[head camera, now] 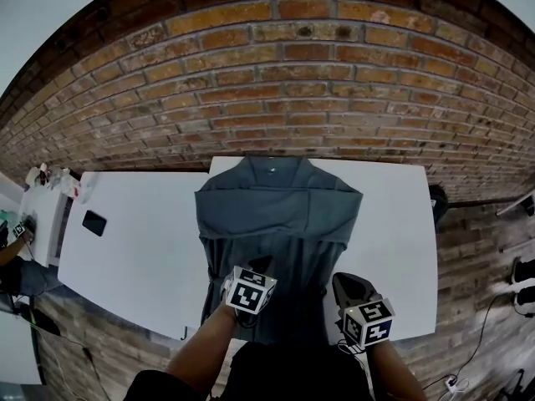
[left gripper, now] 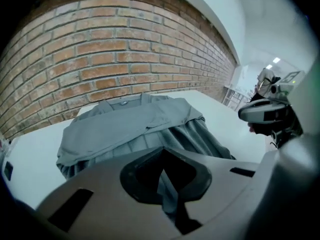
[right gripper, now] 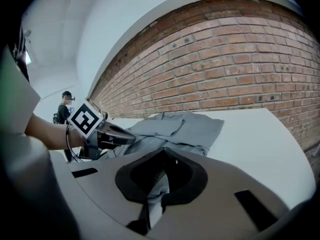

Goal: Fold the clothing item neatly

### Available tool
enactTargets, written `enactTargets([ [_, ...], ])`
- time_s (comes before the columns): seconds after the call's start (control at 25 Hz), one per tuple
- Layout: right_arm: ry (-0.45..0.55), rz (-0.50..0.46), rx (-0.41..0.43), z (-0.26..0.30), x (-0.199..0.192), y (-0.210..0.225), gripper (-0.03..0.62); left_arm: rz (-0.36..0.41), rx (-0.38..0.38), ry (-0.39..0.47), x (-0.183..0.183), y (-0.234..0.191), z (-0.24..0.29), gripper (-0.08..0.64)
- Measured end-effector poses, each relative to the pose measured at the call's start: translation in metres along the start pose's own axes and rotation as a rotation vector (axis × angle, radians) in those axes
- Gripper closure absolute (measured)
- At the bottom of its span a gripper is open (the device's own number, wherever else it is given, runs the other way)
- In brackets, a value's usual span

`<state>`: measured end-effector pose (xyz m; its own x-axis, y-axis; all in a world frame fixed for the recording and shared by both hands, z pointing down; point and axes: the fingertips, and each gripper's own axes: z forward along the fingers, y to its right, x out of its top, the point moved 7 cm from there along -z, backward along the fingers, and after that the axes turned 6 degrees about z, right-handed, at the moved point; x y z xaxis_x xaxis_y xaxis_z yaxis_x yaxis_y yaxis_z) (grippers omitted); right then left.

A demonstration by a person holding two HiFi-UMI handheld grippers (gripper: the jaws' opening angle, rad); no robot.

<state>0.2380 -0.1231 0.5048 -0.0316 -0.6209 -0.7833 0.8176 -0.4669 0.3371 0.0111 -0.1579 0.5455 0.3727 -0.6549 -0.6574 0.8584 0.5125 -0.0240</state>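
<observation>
- at the far left of the long white counter [head camera: 142, 257] i see a small flat dark rectangle [head camera: 94, 222]. it lies well apart from the clothing.
- my left gripper [head camera: 260, 266], with its square-marker cube, sits at the near edge of the counter over the lower left part of the garment. its jaws are clenched on a fold of grey cloth, which runs up between them in the left gripper view.
- the grey collared shirt [head camera: 280, 211] lies in the middle of the counter, collar toward the red brick wall [head camera: 276, 82]. its upper part is folded in layers across the chest. the lower part is rumpled into pleats and reaches down to the counter's near edge.
- my right gripper [head camera: 349, 284] is at the shirt's lower right edge, near the left gripper. its jaws are closed tight on a pinch of the same grey fabric, as the right gripper view shows.
- past the counter's right end i see a brick-paved floor [head camera: 476, 249].
</observation>
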Motion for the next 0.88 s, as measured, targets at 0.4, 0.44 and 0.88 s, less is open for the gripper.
enactTargets([
  [0.4, 0.045, -0.005, -0.064, -0.014, -0.012, -0.057, 0.591, -0.063, -0.015, 0.053, -0.056, -0.036, -0.079, 0.561],
  [0.44, 0.040, -0.007, -0.070, -0.017, -0.018, -0.065, 0.591, -0.069, -0.020, 0.059, -0.064, -0.038, -0.088, 0.561],
  [0.88, -0.050, -0.025, -0.124, -0.047, -0.113, -0.126, 0.591, -0.133, -0.020, 0.045, -0.194, -0.046, -0.169, 0.561],
])
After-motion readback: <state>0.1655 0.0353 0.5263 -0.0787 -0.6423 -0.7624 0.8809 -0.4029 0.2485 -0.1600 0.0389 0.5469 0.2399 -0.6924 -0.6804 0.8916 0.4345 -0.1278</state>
